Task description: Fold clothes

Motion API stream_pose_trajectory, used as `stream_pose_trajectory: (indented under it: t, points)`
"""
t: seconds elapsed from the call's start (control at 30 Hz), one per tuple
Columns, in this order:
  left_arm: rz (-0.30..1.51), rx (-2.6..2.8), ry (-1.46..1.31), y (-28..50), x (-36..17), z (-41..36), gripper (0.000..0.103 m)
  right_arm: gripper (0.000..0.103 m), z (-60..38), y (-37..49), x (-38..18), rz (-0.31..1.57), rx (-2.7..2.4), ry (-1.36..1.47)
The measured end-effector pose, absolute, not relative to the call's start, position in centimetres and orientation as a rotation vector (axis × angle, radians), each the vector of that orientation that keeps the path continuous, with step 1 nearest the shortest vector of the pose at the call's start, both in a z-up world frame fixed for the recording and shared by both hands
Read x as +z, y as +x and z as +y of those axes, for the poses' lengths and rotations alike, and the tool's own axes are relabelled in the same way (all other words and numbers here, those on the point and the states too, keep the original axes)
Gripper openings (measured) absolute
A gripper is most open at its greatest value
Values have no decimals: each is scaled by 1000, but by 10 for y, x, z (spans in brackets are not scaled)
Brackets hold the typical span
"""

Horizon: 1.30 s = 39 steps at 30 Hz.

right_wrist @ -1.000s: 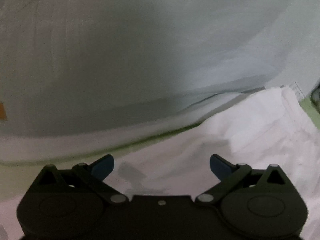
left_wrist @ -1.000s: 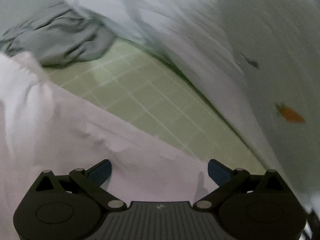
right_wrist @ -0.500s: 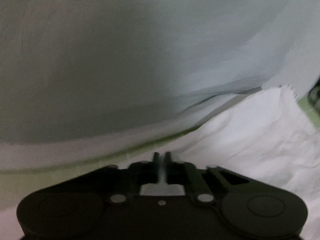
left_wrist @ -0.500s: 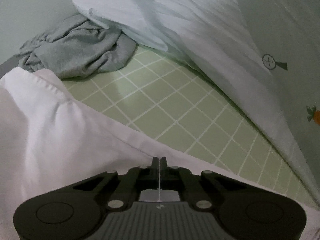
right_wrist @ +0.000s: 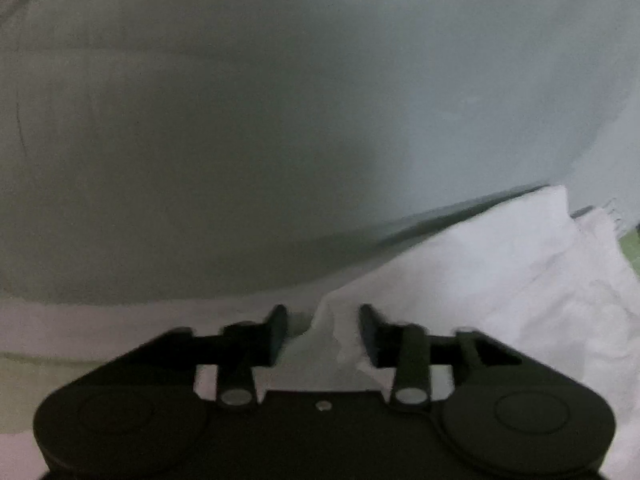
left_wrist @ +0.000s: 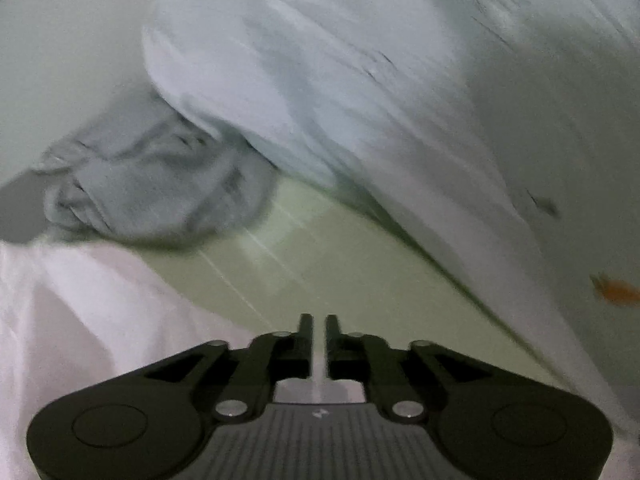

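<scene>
White garment: spread on green checked sheet, edge under both tools. Left gripper jaws parting slightly, thin fold between them. Right gripper opening, bunched edge between jaws, nearer the cloth's bulk.

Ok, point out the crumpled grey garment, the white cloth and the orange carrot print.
crumpled grey garment (left_wrist: 160, 188), left wrist view, middle of heap
white cloth (right_wrist: 520, 264), right wrist view, upper fold
orange carrot print (left_wrist: 618, 292), left wrist view, carrot body
</scene>
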<state>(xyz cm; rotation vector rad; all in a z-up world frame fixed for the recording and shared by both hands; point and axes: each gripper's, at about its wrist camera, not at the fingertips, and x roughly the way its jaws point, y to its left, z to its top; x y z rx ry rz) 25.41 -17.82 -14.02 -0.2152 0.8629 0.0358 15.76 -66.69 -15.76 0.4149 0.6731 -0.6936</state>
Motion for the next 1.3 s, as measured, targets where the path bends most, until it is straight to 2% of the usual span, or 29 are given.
stream_pose_trajectory:
  t: [0.03,0.07,0.13,0.33,0.4,0.53,0.6,0.63,0.67,0.7,0.77,0.9,1.0,1.1,1.13,1.17,1.2,1.23,1.3]
  points:
    - [880,3,-207,246,-143,-184,18,54,-664,152,-156,674,-697,398]
    - [896,-30,-199,238,-146,-191,25,74,-658,139,-152,659,-724,373]
    - [949,-119,-170,219,-154,-204,29,88,-646,112,-145,631,-783,320]
    - [1085,-307,-78,165,-171,-240,40,88,-653,-8,-153,652,-1096,344]
    - [1119,-349,-73,151,-174,-247,48,88,-664,-47,-161,655,-1206,400]
    - [1124,-401,-32,139,-165,-261,51,85,-687,-74,-175,643,-1259,427]
    - [1107,-412,-27,136,-156,-264,52,80,-695,-85,-181,642,-1224,490]
    - [1098,-412,-25,134,-150,-265,52,72,-697,-88,-185,632,-1215,510]
    - [1090,-412,-24,133,-144,-265,52,53,-701,-90,-188,624,-1205,526]
    - [1082,-412,-20,132,-141,-264,52,50,-705,-91,-191,613,-1198,536]
    - [1065,-411,5,130,-134,-268,52,7,-714,-91,-191,584,-1142,513]
    - [1056,-391,69,119,-126,-273,52,3,-696,-109,-153,482,-1115,389]
    - [1048,-378,75,114,-123,-269,52,4,-693,-152,-144,403,-1202,504]
    - [1064,-368,89,107,-124,-265,52,12,-701,-170,-177,487,-1224,598]
    - [1071,-361,94,106,-124,-264,52,24,-698,-174,-182,493,-1238,606]
    - [1068,-356,93,105,-123,-263,52,45,-693,-177,-182,477,-1263,596]
    - [1062,-355,92,101,-119,-260,52,53,-688,-181,-182,459,-1286,589]
    - [1059,-355,93,99,-117,-259,52,70,-686,-185,-182,439,-1306,594]
    - [1051,-358,101,96,-114,-258,53,73,-687,-191,-184,417,-1323,633]
